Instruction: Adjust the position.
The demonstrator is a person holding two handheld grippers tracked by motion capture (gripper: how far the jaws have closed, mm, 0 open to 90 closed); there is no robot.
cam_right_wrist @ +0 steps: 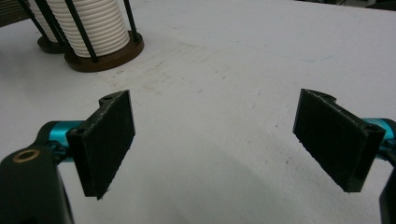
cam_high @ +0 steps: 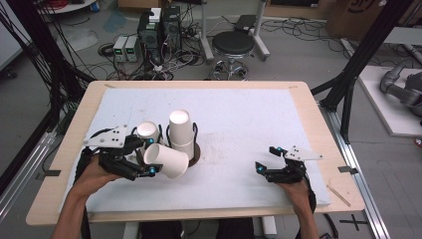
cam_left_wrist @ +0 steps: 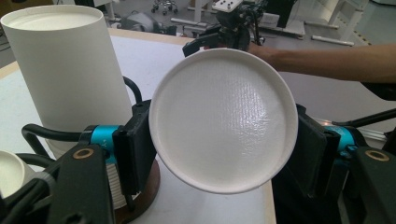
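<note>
Nearest the lens in the left gripper view, a white paper cup (cam_left_wrist: 223, 119) lies on its side between the two black pads (cam_left_wrist: 135, 144), its flat base facing the camera; the left gripper (cam_high: 144, 162) is clenched on its wall. In the high view this cup (cam_high: 166, 160) is held just in front of a dark round cup holder (cam_high: 195, 152) with wire uprights, which carries an inverted stack of cups (cam_high: 181, 128); a second stack (cam_high: 148, 131) stands just beside it, behind the left gripper. All rest on a white mat (cam_high: 249, 114) covering the wooden table (cam_high: 318, 129). The right gripper (cam_high: 272, 160) rests well apart on the mat, its jaws spread wide with nothing between them, as the right gripper view confirms. Judged step: a single cup is gripped close to the stacks, either just drawn off or about to be added; which cannot be told. Either way the next move calls for turning the cup upright or mouth-down and keeping it clear of the wire uprights.
</note>
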